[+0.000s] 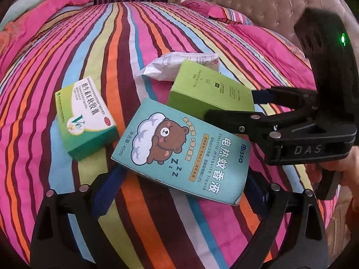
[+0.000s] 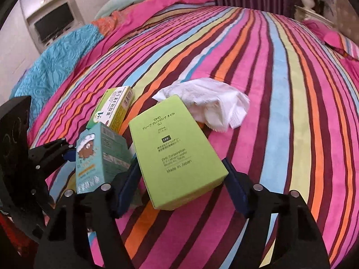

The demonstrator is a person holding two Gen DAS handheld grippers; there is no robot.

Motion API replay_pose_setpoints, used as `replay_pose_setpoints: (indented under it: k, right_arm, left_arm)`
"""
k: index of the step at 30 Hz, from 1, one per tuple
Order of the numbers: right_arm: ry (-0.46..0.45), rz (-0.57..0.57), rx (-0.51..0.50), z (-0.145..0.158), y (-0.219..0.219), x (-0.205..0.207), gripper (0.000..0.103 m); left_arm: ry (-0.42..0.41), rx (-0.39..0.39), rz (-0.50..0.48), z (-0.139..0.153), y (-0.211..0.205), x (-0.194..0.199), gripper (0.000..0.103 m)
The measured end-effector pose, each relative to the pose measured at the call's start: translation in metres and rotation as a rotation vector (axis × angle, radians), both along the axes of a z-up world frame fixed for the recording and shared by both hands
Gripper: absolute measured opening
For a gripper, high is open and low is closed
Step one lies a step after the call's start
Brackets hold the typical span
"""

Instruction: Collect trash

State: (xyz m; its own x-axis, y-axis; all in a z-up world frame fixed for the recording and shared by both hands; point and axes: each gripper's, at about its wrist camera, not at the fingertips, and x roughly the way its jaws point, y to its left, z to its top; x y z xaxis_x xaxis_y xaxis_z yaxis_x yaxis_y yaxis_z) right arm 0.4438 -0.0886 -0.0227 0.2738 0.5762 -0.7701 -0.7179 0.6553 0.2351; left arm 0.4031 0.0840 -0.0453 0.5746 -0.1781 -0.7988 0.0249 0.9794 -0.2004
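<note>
Striped bedding in pink, orange, blue and lime covers a bed (image 2: 280, 89), with a tufted headboard (image 1: 269, 6) at the far right and purple curtains behind. Four pieces of trash lie clustered near the bed's near edge: a teal mosquito-liquid box (image 1: 179, 154), a lime DHC box (image 2: 177, 152), a green-and-white vitamin box (image 1: 86, 117) to the left, and a crumpled white wrapper (image 2: 213, 105) just beyond.

Both cartons look light, hollow and fairly stiff, apt to crush under hard squeezing; the flat long sides are the sensible hold.

In the right wrist view, the right claw (image 2: 181, 192) straddles the near end of the DHC box, whose long axis runs away from it toward the wrapper; the blue pads sit against its two long sides, clamped on as far as I can judge. The left claw (image 1: 179, 192) stands wide apart around the teal box's near end, not pressing; that box's long axis slants near-right to far-left.
</note>
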Motion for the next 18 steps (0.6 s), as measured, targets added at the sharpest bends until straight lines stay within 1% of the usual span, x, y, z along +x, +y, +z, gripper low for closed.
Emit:
replay_pose_setpoints:
  k: [9, 11, 15, 18]
  right_arm:
    - [0.013, -0.12, 0.074, 0.004, -0.021, -0.03, 0.066]
    - [0.014, -0.159, 0.093, 0.008, -0.03, -0.038, 0.066]
    - [0.045, -0.227, 0.137, 0.013, -0.047, -0.055, 0.066]
    - [0.051, -0.262, 0.144, 0.015, -0.063, -0.074, 0.066]
  left_arm:
    - [-0.01, -0.03, 0.04, 0.009, 0.007, -0.033, 0.092]
    - [-0.014, -0.033, 0.046, 0.012, 0.008, -0.044, 0.092]
    - [-0.011, -0.039, 0.054, 0.016, 0.01, -0.067, 0.092]
    - [-0.011, -0.036, 0.063, 0.019, 0.01, -0.087, 0.092]
